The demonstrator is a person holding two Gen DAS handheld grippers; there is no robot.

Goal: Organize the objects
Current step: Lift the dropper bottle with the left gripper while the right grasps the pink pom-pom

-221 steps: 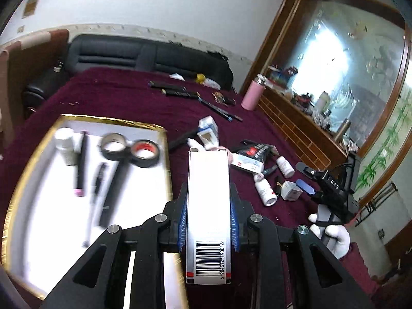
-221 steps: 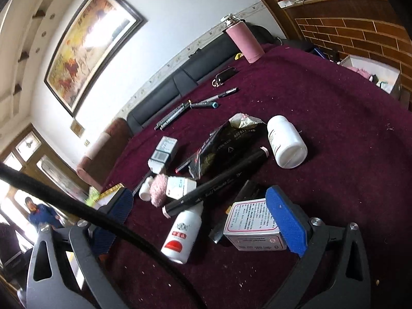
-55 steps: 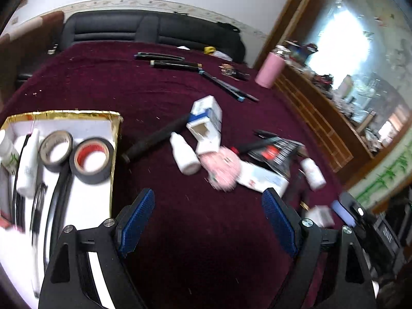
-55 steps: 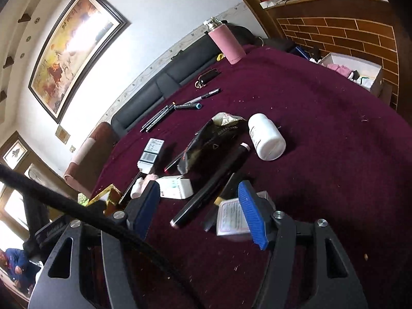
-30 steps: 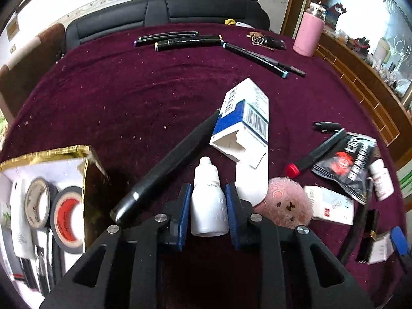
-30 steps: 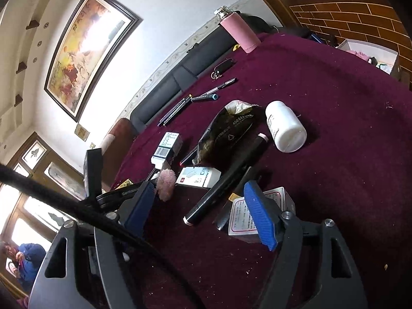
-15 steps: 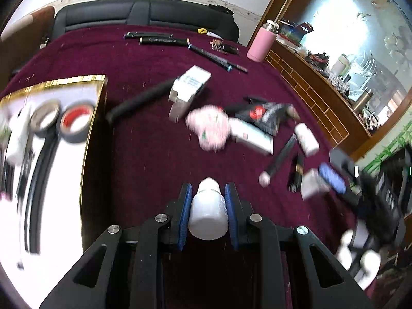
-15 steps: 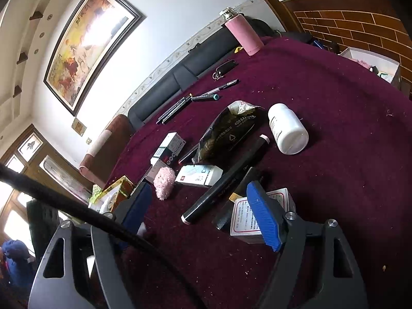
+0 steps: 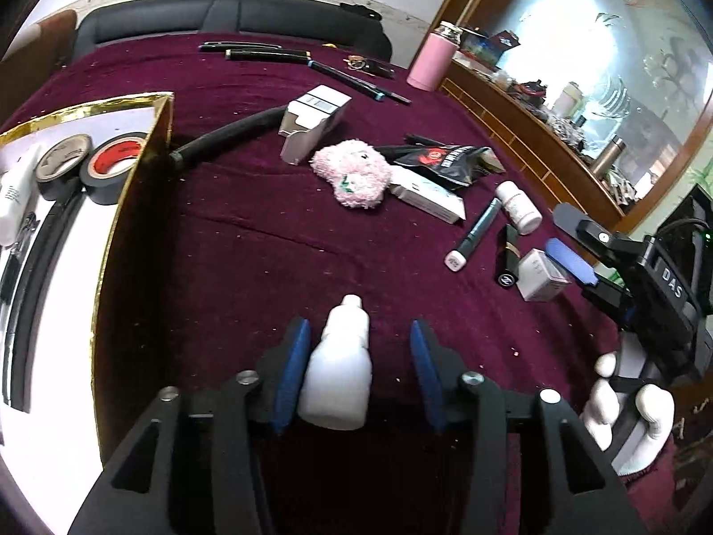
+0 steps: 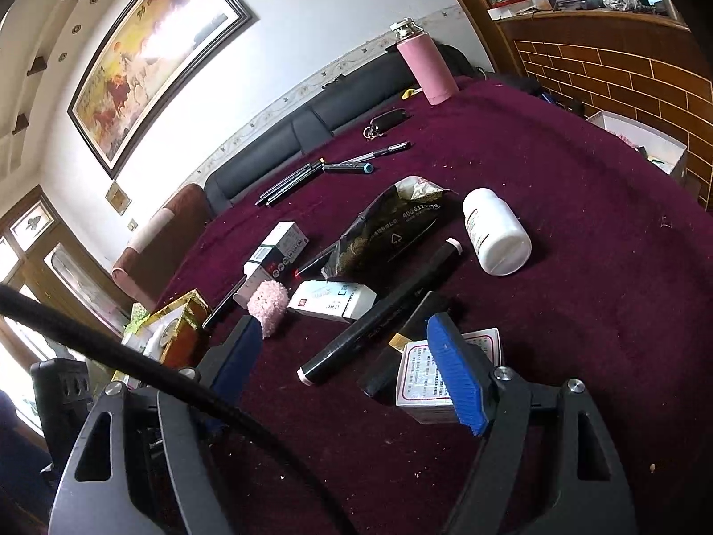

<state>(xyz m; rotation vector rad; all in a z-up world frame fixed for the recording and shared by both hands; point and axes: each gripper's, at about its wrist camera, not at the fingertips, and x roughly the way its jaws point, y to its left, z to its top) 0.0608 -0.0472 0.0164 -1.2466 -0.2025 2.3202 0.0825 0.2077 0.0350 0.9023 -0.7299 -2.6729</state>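
Observation:
My left gripper [image 9: 360, 368] is open. A small white dropper bottle [image 9: 338, 370] rests against its left pad, apart from the right pad, over the maroon cloth. The gold-edged white tray [image 9: 133, 169] lies to the left with two tape rolls [image 9: 89, 165] and pens. My right gripper [image 10: 347, 370] is open over a black marker [image 10: 383, 312] and a small white box [image 10: 423, 379]. It also shows in the left wrist view [image 9: 575, 263].
On the cloth lie a pink plush toy [image 9: 354, 171], a white carton [image 9: 314, 122], a black pouch [image 9: 445, 158], a white pill bottle [image 10: 494, 232], a flat white box [image 10: 332, 298], several pens [image 9: 267, 51], keys and a pink flask [image 10: 425, 64].
My left gripper's jaws have opened from around the dropper bottle, which now leans on the left pad only. The right gripper has barely moved.

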